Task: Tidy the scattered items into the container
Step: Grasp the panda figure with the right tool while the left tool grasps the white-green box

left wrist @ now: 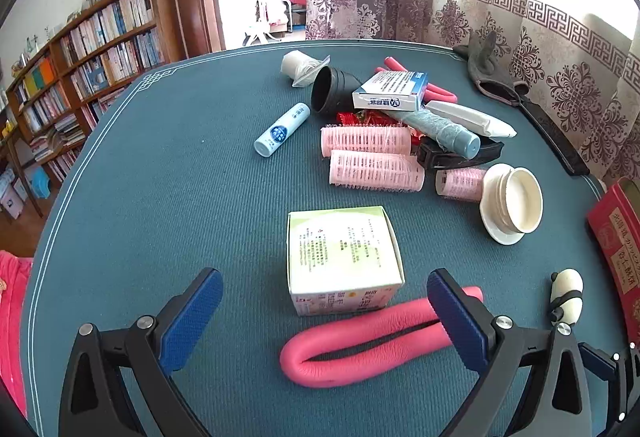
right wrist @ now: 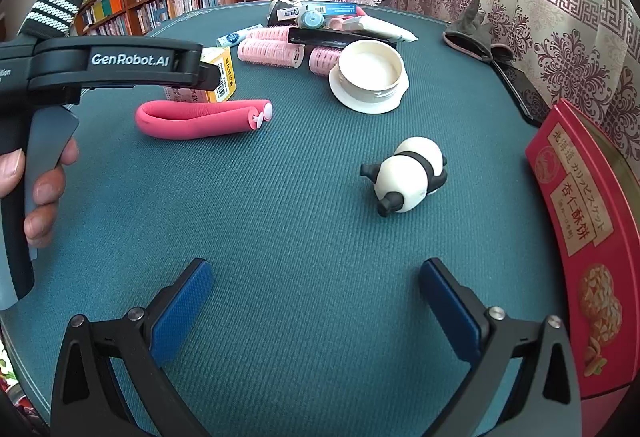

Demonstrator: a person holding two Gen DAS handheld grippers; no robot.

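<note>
Left gripper [left wrist: 325, 311] open, right gripper [right wrist: 316, 301] open — empty

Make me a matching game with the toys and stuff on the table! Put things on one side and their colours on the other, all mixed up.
Things:
1. panda figurine
2. bendy foam roller
3. biscuit tin
4. table mat

Colours:
A. teal
B. red
C. black and white
D. pink

Pairs: 1-C, 2-D, 3-B, 4-A
</note>
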